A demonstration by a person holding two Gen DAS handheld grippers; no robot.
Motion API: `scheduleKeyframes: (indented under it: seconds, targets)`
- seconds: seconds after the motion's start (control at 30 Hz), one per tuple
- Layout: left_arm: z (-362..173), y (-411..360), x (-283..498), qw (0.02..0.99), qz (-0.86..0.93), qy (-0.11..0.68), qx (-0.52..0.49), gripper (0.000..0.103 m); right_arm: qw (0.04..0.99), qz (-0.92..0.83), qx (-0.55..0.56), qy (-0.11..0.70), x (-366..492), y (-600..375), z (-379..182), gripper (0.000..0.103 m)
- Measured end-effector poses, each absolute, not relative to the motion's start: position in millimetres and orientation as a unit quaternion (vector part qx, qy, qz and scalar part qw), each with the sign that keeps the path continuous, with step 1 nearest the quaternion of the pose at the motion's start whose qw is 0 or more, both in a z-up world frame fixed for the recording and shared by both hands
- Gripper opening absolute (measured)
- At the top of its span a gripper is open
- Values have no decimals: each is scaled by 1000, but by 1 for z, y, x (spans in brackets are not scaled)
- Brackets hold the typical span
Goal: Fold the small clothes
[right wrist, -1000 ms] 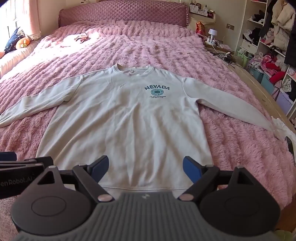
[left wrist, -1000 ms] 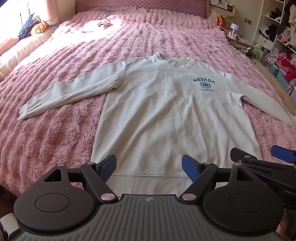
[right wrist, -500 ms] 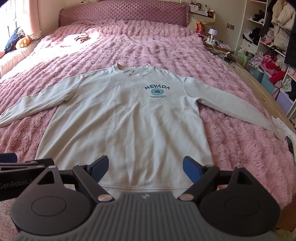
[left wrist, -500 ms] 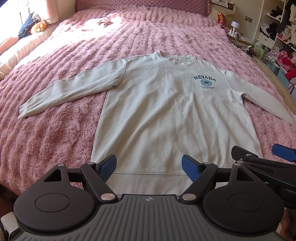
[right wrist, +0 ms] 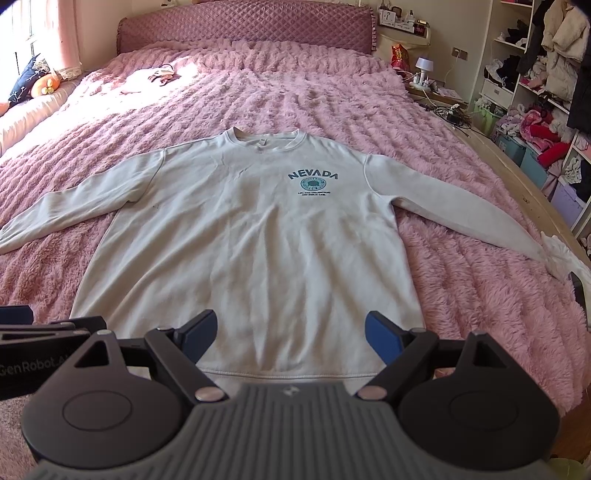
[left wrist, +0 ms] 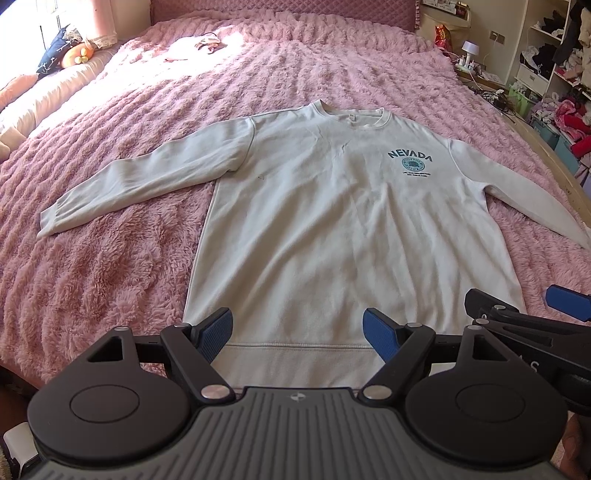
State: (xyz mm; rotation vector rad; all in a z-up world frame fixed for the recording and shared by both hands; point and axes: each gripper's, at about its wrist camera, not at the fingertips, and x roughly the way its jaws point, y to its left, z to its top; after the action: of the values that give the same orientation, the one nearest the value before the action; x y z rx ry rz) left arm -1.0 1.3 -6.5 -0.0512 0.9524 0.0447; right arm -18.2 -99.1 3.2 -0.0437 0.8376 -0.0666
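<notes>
A pale grey long-sleeved sweatshirt with a teal "NEVADA" print lies flat, front up, on the pink bed; both sleeves are spread out to the sides. It also shows in the right wrist view. My left gripper is open and empty, hovering over the hem's left part. My right gripper is open and empty above the hem's middle. The right gripper also shows at the right edge of the left wrist view.
The fluffy pink bedspread covers the whole bed up to a quilted headboard. Pillows and a soft toy lie at the far left. A cluttered nightstand and shelves of clothes stand on the right.
Both grippers have drifted slightly; the sweatshirt sits a little lower in the views. The jaws stayed open and the sweatshirt has not moved.
</notes>
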Motion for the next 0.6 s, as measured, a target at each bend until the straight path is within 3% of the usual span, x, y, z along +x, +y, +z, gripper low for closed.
scheduleKeyframes:
  seconds: [0.6]
  targets:
    - [-8, 6, 1, 885, 26, 464, -19, 94, 912, -30, -18, 410, -16, -101, 2, 83]
